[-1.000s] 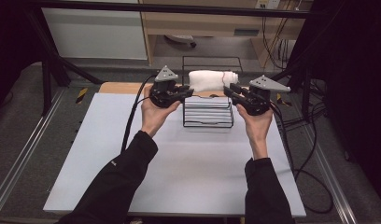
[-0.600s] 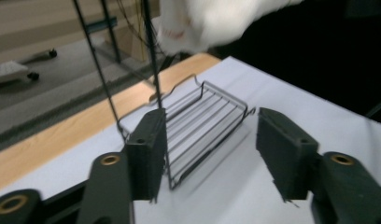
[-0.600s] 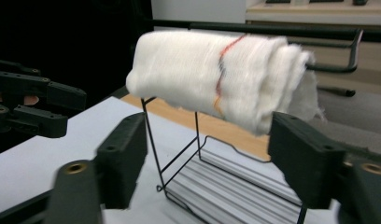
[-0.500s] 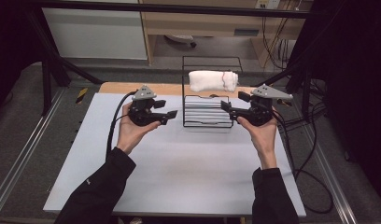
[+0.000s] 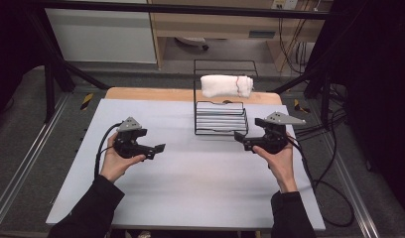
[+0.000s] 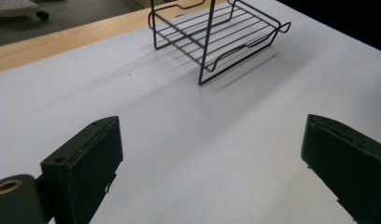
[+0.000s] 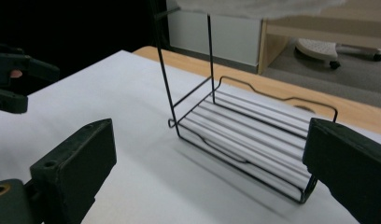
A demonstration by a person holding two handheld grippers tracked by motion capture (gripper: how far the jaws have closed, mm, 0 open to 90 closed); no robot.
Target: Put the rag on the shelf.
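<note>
**Both grippers spread, holding nothing**

A rolled towel [image 5: 226, 85] lies on the top tier of the wire rack [image 5: 221, 119], at 12 o'clock on the table [image 5: 190, 198]. Left gripper [image 5: 158, 149] at 9 o'clock of the rack, right gripper [image 5: 240, 139] at 4 o'clock; both sets of jaws wide apart.

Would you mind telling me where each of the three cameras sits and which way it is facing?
High view: above the person's side, looking forward and down on the table; both forearms, left gripper and right gripper show.
Left gripper view: rides on the left gripper, looking between its open jaws across the table at the wire rack.
Right gripper view: rides on the right gripper, facing the rack from its other side, with the rolled white towel on top; the left gripper shows farther off.
Shared: all three show the rack.
</note>
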